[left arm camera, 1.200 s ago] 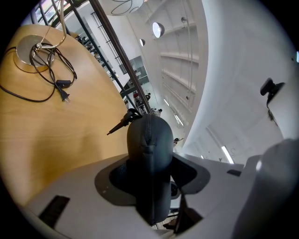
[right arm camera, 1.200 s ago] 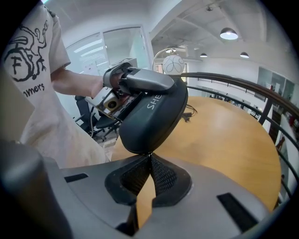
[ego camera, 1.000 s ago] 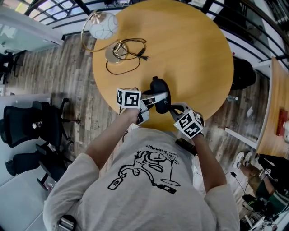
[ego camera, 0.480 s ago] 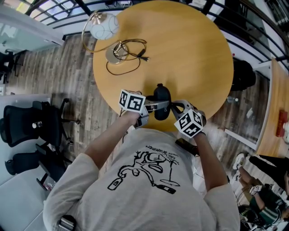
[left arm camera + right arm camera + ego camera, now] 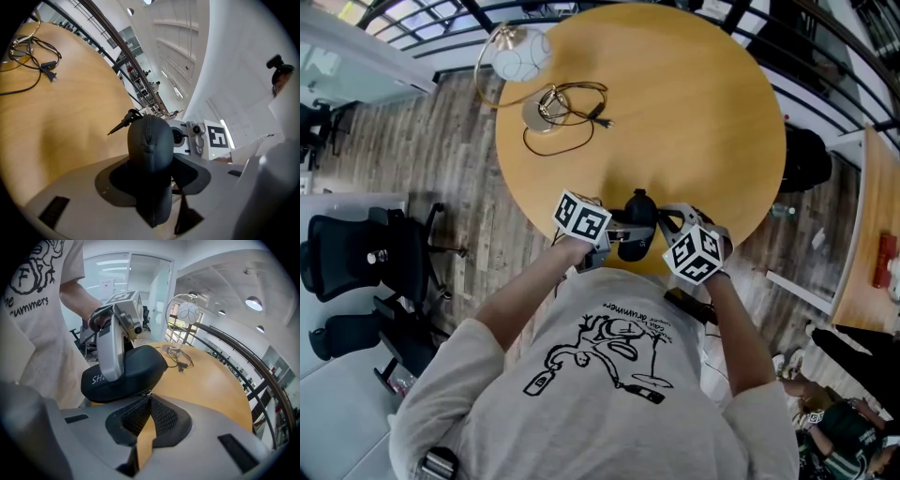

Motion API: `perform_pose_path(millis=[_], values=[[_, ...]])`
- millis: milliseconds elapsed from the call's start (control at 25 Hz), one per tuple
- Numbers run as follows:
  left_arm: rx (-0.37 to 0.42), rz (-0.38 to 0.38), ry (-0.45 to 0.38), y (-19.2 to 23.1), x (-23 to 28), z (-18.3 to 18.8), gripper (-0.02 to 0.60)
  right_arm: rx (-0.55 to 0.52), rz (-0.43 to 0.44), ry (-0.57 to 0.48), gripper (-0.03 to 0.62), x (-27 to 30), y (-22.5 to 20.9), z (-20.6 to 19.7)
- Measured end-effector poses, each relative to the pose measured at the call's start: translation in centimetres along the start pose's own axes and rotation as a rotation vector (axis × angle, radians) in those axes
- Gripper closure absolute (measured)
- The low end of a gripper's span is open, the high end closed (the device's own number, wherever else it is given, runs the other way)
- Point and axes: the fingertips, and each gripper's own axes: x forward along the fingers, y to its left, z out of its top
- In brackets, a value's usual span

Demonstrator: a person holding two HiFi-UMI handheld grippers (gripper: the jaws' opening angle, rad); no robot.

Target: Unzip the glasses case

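The black zip glasses case (image 5: 636, 225) is held just above the near rim of the round wooden table (image 5: 675, 103). My left gripper (image 5: 625, 229) comes in from the left, and its jaws clamp the case across its width. In the left gripper view the case (image 5: 150, 140) stands between the jaws with its zip seam uppermost. A thin dark zipper pull (image 5: 123, 124) sticks out at its far end. My right gripper (image 5: 150, 395) is shut, its tips against the case's lower edge (image 5: 126, 376). Whether they pinch anything is hidden.
A globe lamp (image 5: 517, 56) with its black cable (image 5: 567, 108) stands at the table's far left. A black office chair (image 5: 356, 262) is on the wooden floor to the left. The person's torso is close behind both grippers.
Both grippers and the case have drawn back from the middle of the table toward the near rim. The left gripper has slid right and tilted. Neither pair of jaws has changed.
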Motion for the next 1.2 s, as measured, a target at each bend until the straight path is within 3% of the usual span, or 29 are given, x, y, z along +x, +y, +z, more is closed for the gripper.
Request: perform_pose_path(millis=[280,600,720,800,960,1080,1200], values=[[0.008,-0.011,0.093,-0.2,0.8,-2.1,0.362,-0.130,-0.031,0.052,0.572,-0.1,0.0,-0.2],[-0.013,-0.008,0.217,-0.1,1.8,-4.8,0.362,-0.452,-0.104,0.174,0.572,0.3,0.3,-0.7],[-0.014,0.003,0.235,0.2,2.0,-5.2,0.362,-0.509,-0.123,0.191,0.572,0.7,0.4,-0.9],[0.000,0.020,0.227,0.5,1.9,-5.1,0.359,-0.460,-0.125,0.179,0.571,0.8,0.3,-0.9],[0.044,0.080,0.162,1.6,1.5,-4.4,0.350,-0.201,-0.102,0.128,0.568,0.6,-0.5,-1.1],[0.093,0.160,0.109,3.2,1.0,-3.2,0.345,-0.078,-0.097,0.115,0.566,0.1,-0.8,-1.6],[0.183,0.261,0.128,5.3,1.0,-2.6,0.339,0.044,-0.095,0.108,0.566,-0.1,-0.7,-2.4]])
